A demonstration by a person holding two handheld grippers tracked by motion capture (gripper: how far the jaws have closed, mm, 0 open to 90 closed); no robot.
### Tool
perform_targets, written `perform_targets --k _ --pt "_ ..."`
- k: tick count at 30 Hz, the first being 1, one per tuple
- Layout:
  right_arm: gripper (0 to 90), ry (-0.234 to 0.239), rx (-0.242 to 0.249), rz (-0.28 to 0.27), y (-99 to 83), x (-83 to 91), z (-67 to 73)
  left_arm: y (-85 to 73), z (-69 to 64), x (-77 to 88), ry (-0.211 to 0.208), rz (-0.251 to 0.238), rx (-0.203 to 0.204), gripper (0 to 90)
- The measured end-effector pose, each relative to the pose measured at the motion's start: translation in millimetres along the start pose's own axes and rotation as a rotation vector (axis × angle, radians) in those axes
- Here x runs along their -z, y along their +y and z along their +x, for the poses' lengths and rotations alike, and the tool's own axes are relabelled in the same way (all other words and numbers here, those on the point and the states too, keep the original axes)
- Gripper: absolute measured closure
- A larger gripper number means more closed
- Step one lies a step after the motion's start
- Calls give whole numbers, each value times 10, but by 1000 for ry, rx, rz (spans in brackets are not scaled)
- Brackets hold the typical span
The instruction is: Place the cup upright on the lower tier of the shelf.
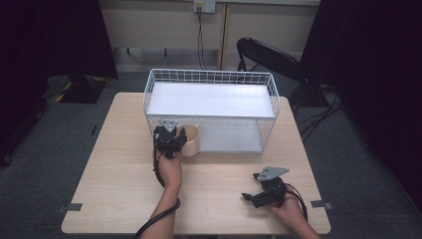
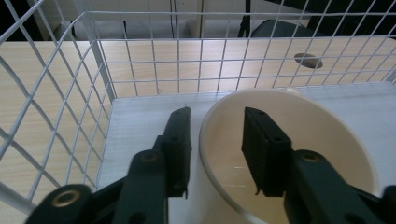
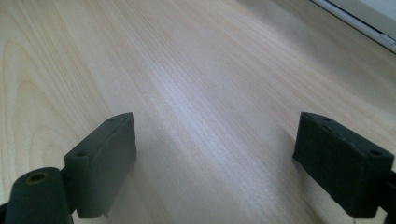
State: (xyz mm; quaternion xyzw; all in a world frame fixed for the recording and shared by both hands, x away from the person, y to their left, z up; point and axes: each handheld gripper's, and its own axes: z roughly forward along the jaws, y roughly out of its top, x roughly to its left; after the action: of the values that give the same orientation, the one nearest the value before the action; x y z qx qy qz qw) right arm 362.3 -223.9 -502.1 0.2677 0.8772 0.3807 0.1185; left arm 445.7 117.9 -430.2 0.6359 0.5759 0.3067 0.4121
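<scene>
A cream cup (image 1: 191, 141) stands upright at the front left of the white wire rack (image 1: 209, 75), on its lower white shelf. My left gripper (image 1: 170, 140) straddles the cup's left rim. In the left gripper view one finger (image 2: 177, 140) is just outside the cup (image 2: 299, 121) and the other is inside, with a clear gap to the wall, so the gripper (image 2: 217, 144) is open. My right gripper (image 1: 260, 195) rests low over the table's front right, open and holding nothing; bare wood lies between its jaws (image 3: 215, 158).
The rack's wire wall (image 2: 56, 93) rises close on the left of the cup, and its upper shelf (image 1: 211, 99) spans above. A black chair (image 1: 268, 56) stands behind the wooden table (image 1: 119, 169). The table's near half is bare wood.
</scene>
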Motion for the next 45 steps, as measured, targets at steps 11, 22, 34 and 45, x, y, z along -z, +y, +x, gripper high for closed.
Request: perform_targets --k 11,22,34,45 --pt "122 -1 0 0 0 0 0 -11 37 117 -88 4 23 433" --pt "122 0 -1 0 0 0 1 52 89 299 -160 14 -19 334" --pt "123 -1 -1 0 0 0 1 -88 59 467 -199 0 -72 312" --pt "123 -2 -1 -1 0 -1 1 -268 44 380 -206 39 -84 307"
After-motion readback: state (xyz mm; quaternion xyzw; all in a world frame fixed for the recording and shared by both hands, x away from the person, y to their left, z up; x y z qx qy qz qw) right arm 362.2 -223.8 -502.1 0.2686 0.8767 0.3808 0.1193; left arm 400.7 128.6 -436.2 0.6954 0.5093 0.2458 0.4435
